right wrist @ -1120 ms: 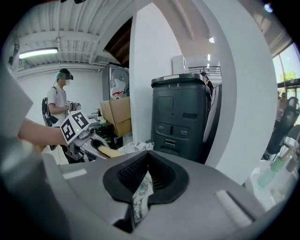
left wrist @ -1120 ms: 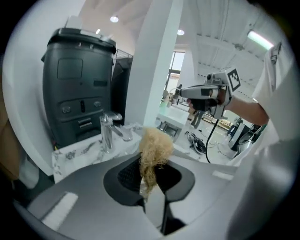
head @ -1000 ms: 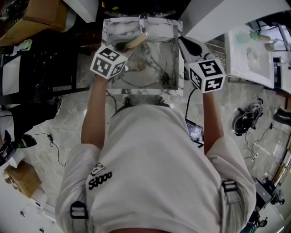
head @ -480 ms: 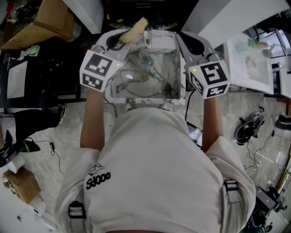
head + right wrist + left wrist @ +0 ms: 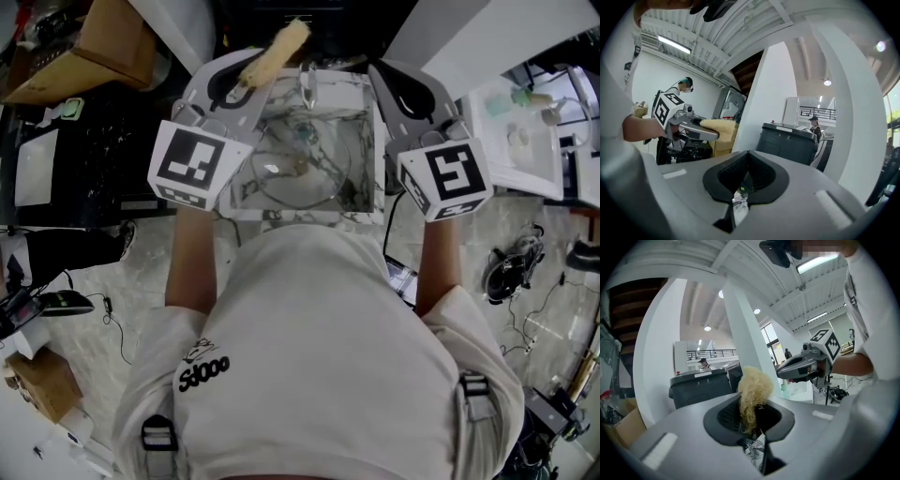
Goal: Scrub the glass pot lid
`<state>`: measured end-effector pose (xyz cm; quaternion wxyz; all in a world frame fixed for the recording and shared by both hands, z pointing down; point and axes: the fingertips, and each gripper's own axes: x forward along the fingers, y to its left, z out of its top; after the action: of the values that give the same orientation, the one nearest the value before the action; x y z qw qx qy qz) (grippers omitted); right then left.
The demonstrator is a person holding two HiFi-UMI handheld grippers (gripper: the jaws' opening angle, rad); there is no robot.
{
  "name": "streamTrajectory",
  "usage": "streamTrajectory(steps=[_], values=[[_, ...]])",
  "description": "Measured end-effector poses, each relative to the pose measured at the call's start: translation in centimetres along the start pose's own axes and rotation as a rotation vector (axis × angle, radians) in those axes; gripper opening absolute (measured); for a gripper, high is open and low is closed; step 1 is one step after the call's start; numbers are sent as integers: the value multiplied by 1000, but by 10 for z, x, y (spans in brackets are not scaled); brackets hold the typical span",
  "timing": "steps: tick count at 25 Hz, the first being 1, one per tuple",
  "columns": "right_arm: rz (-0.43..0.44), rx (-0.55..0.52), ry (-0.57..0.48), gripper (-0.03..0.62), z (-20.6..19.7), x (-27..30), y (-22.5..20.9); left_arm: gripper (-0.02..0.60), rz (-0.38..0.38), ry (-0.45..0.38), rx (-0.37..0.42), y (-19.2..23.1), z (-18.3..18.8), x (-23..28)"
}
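The glass pot lid (image 5: 281, 173) lies flat in the bottom of the marble-rimmed sink (image 5: 309, 214). My left gripper (image 5: 239, 80) is held high over the sink's back left corner, shut on a yellow fibrous scrubber (image 5: 275, 49) that sticks out past its jaws. In the left gripper view the scrubber (image 5: 753, 390) fills the gap at the left gripper (image 5: 750, 416). My right gripper (image 5: 392, 82) hovers above the sink's right rim, jaws together with nothing in them; its own view shows the right gripper (image 5: 746, 180) shut. Neither gripper touches the lid.
A faucet (image 5: 305, 84) stands at the sink's back edge. A white tray (image 5: 525, 122) with items sits to the right, a cardboard box (image 5: 103, 37) at upper left. Cables lie on the floor. A dark bin (image 5: 787, 140) and white columns show ahead.
Both grippers have risen out of the sink toward the camera. The left one lifted the scrubber away from the lid to above the back rim.
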<state>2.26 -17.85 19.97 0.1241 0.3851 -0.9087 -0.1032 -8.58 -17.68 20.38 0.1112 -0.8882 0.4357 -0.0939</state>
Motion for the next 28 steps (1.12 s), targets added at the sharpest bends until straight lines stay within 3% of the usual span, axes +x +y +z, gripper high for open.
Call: streamTrajectory(steps=[14,28], values=[[-31,-1,86,0,-23,2,-8,49,-12,10,24,-1,-4,9],[-16,0,98,0,-30,2,-6,49,-16,32,20,-5,-13,12]])
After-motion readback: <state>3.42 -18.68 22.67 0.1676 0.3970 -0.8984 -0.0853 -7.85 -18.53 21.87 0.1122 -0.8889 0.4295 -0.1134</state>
